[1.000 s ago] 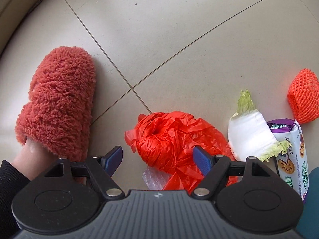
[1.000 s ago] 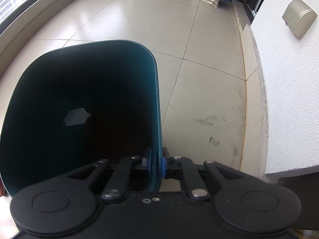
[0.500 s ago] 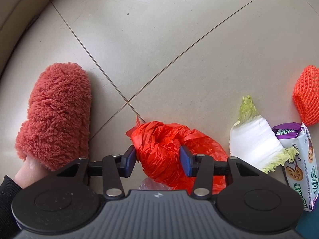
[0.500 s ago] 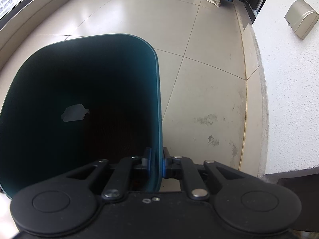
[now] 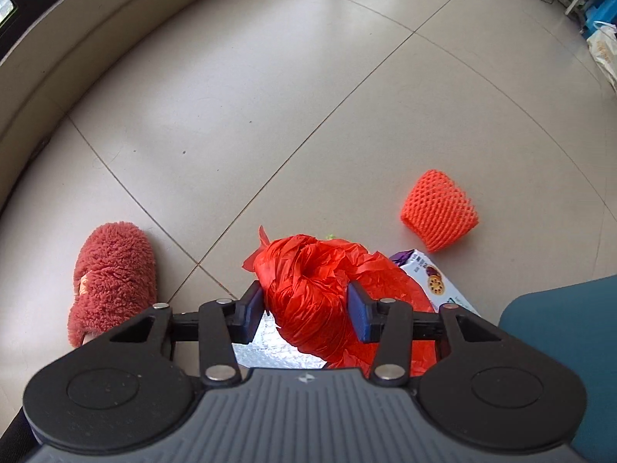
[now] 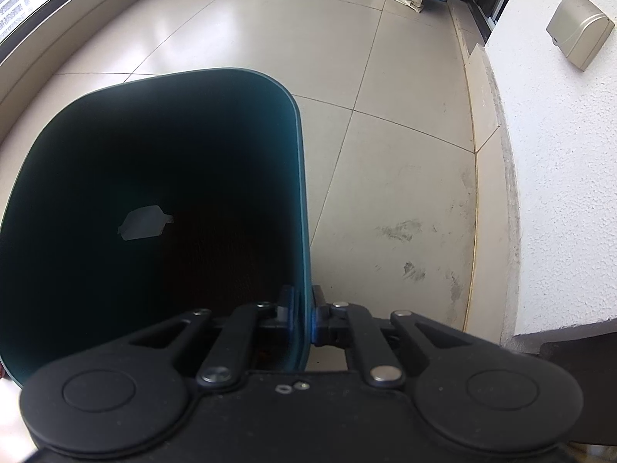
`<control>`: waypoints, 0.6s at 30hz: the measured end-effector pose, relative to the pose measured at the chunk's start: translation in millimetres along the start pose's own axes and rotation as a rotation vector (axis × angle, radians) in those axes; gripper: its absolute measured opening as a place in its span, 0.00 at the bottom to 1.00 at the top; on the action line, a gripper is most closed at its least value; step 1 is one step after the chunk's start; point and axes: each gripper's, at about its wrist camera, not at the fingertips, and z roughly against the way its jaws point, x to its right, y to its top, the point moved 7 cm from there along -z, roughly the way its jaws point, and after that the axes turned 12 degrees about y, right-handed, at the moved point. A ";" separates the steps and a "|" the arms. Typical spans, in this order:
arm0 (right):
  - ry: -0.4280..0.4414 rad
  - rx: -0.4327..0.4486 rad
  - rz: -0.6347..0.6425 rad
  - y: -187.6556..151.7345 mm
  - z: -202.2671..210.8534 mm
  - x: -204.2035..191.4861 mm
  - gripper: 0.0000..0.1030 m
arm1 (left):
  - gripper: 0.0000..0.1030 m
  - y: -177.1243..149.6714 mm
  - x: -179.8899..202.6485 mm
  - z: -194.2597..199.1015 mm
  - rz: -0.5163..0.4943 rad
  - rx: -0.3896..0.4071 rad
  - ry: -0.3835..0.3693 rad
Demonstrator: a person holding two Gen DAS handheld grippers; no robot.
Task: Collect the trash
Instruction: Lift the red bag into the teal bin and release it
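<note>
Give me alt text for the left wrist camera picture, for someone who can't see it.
The left gripper is shut on a crumpled red plastic bag, held above a beige tiled floor. A fuzzy red slipper sits at left, an orange foam net and a snack packet at right, a teal bin's edge beside them.

Pale tiled floor [image 5: 308, 96] fills the frame; an orange foam net [image 5: 439, 210] lies right of centre, a red fuzzy slipper [image 5: 112, 281] lower left.

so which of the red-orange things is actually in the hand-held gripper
The crumpled red plastic bag, pinched in the left hand-held gripper. The orange foam fruit net and fuzzy red slipper lie on the floor.
</note>
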 end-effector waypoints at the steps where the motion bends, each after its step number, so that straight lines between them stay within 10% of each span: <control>1: -0.001 0.001 0.000 -0.4 0.3 0.0 0.06 | 0.43 0.5 9.7 16.1 -0.023 0.022 -0.024; 18: 0.025 0.009 -0.001 -0.4 4.5 2.3 0.03 | 0.44 -44.0 212.9 221.5 -0.454 0.273 -0.327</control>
